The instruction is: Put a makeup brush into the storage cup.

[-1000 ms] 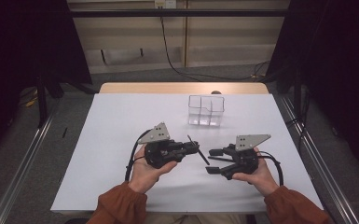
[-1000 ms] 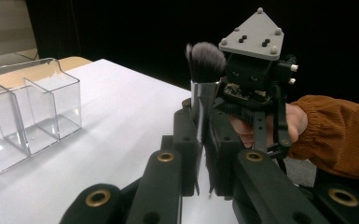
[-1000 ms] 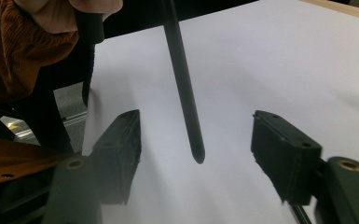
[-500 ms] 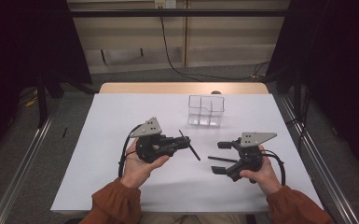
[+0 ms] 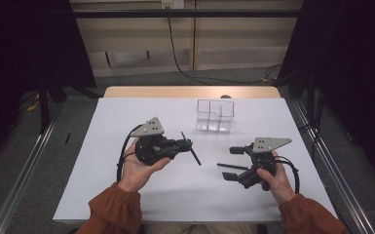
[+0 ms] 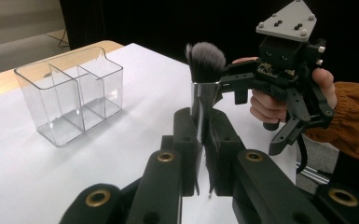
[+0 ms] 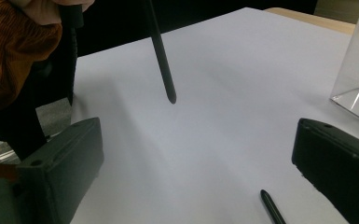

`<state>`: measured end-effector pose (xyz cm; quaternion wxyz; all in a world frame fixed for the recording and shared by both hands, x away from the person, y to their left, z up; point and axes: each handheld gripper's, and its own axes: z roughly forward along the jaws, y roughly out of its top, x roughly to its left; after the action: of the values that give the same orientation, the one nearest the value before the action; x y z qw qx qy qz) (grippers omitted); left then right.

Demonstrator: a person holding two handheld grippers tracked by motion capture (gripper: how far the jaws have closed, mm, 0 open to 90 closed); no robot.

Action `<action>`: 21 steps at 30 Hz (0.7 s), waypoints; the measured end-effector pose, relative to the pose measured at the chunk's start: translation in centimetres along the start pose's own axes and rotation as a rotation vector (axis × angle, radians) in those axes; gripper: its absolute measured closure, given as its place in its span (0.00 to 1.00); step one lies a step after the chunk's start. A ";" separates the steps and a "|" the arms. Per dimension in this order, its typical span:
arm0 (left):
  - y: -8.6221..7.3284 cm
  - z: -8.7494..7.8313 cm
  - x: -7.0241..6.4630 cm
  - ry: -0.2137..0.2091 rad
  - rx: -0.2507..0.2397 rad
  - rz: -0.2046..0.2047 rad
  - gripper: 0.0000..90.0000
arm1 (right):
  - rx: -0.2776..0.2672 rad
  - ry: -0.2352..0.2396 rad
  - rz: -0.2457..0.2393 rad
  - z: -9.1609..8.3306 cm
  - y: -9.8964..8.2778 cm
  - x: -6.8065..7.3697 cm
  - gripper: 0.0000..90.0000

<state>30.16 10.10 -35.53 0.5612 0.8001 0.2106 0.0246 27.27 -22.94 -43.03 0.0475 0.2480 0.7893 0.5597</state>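
Gripping a makeup brush [image 6: 205, 79], the left gripper [image 5: 187, 144] has its fingers closed tight on the brush's shiny ferrule; grey bristle head stands above the fingers in the left gripper view, thin black handle slants down below them toward the table [image 5: 126, 112]. Brush sits well in front of the clear organizer [image 5: 215, 116], off to its left in the high view, held clear of the table surface. Right gripper [image 5: 229, 163]: fingers have just been opening and now stand wide apart, nothing between them. A second thin black stick [image 5: 233, 166] lies on the table between those open fingers' reach, touching neither. Organizer: upright, three compartments, near the table's far edge, well apart from both grippers.
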 end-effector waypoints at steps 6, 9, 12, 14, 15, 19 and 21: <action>0.6 0.6 -0.2 -0.023 0.042 0.016 0.93 | 0.012 0.004 -0.009 0.4 0.0 0.2 0.03; 0.8 1.1 -0.3 -0.021 0.084 0.021 0.93 | 0.011 0.002 -0.010 0.4 0.1 0.2 0.02; 0.9 1.6 -0.3 -0.011 0.104 0.017 0.93 | 0.010 0.000 -0.009 0.4 0.1 0.2 0.03; 1.0 1.8 -0.2 -0.006 0.126 0.015 0.93 | 0.011 -0.001 -0.011 0.3 0.1 0.2 0.03; 1.1 1.9 -0.2 -0.008 0.138 0.013 0.93 | 0.008 0.000 -0.014 0.3 0.1 0.3 0.03; 1.3 2.6 -0.1 -0.003 0.190 0.019 0.93 | 0.007 -0.002 -0.020 0.5 0.3 0.4 0.04; 1.3 2.9 -0.1 -0.004 0.206 0.014 0.93 | 0.008 -0.001 -0.024 0.6 0.4 0.4 0.04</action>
<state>31.25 7.10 -35.44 0.4760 0.8552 0.2051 0.0052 27.22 -22.19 -42.83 0.0538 0.2389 0.7945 0.5556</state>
